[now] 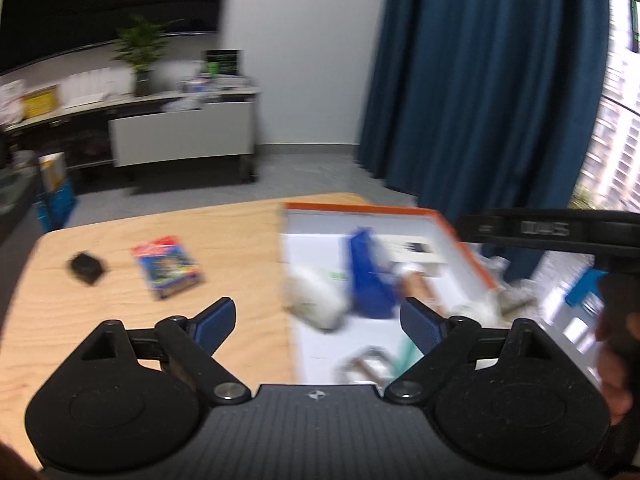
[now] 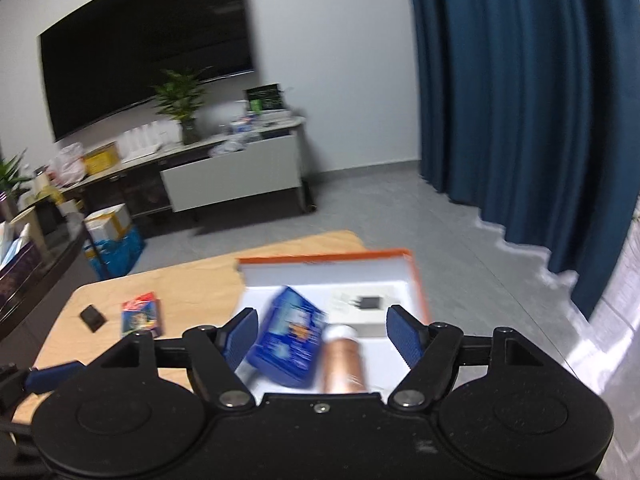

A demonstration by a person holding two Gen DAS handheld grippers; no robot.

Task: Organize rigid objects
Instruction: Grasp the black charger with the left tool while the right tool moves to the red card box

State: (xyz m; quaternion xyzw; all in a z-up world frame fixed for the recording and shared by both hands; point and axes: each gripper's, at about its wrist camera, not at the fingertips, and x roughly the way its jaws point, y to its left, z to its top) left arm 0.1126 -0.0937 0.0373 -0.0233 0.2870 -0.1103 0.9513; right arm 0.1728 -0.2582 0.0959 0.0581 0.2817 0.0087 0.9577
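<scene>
Nearest the right wrist camera, the right tongs (image 2: 320,334) stand spread wide with nothing between the blue pads (image 2: 404,338), hovering over the near part of a white tray with an orange rim (image 2: 414,276). Just beyond the pads, inside the tray, a blue box (image 2: 286,346) lies tilted, and a copper-coloured tube with a white cap (image 2: 343,360) lies right beside it on its right, apparently touching, though blur makes this uncertain. Farther back in the tray a small black item (image 2: 369,303) rests on a white card. The left tongs (image 1: 318,326) are likewise spread and grip nothing; they hang over the tray's left edge (image 1: 290,320), where the wooden table (image 1: 120,312) meets it. Through this camera the tray's contents are smeared by motion: the blue box (image 1: 366,280) shows in the middle, a pale rounded thing (image 1: 316,296) lies to its left, and the rest cannot be told. At the right edge of the left view, the body of the other tool and part of a hand (image 1: 616,364) appear. Out on the bare table, left of the tray and well apart from it, lie a colourful small pack (image 1: 168,266) and, farther left, a small black block (image 1: 86,267). Beyond the table are grey floor, a low sideboard (image 2: 232,176) with a potted plant (image 2: 182,100), a large dark screen (image 2: 152,44) and a blue curtain (image 2: 516,80).
</scene>
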